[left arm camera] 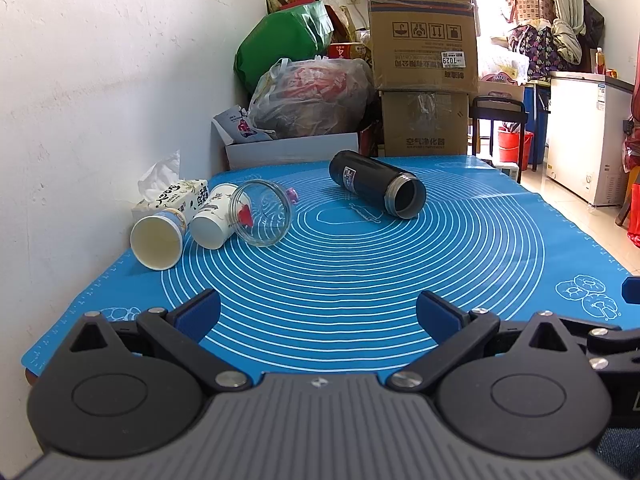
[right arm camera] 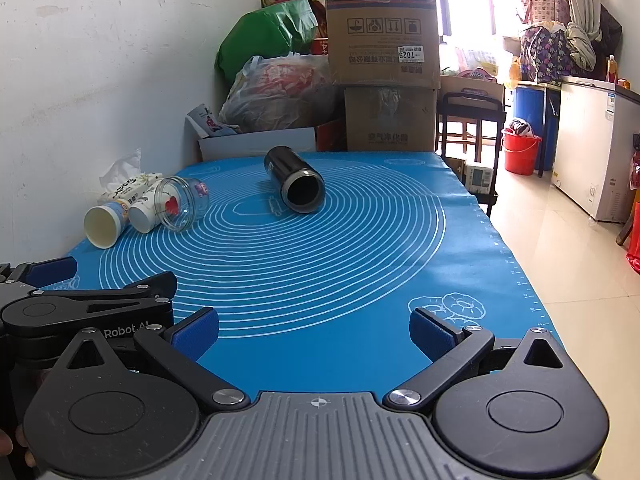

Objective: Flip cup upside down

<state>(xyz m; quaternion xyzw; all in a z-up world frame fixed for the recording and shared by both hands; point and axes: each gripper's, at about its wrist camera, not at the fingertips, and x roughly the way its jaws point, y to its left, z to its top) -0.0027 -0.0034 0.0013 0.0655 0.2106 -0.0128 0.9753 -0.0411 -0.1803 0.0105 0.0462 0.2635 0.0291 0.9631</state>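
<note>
A black thermos cup (left arm camera: 376,188) lies on its side on the blue mat (left arm camera: 360,280), its open mouth toward me; it also shows in the right wrist view (right arm camera: 296,186). A clear glass jar (left arm camera: 262,212) (right arm camera: 182,204) and two paper cups (left arm camera: 160,236) (left arm camera: 214,220) lie on their sides at the left by the wall. My left gripper (left arm camera: 318,312) is open and empty over the mat's near edge, well short of the cups. My right gripper (right arm camera: 314,330) is open and empty, beside the left one.
A tissue pack (left arm camera: 172,194) sits against the white wall at the left. Cardboard boxes (left arm camera: 422,40) and plastic bags (left arm camera: 312,96) are stacked behind the table's far edge. The table's right edge drops to a tiled floor (right arm camera: 580,260) with a red bucket (right arm camera: 520,152).
</note>
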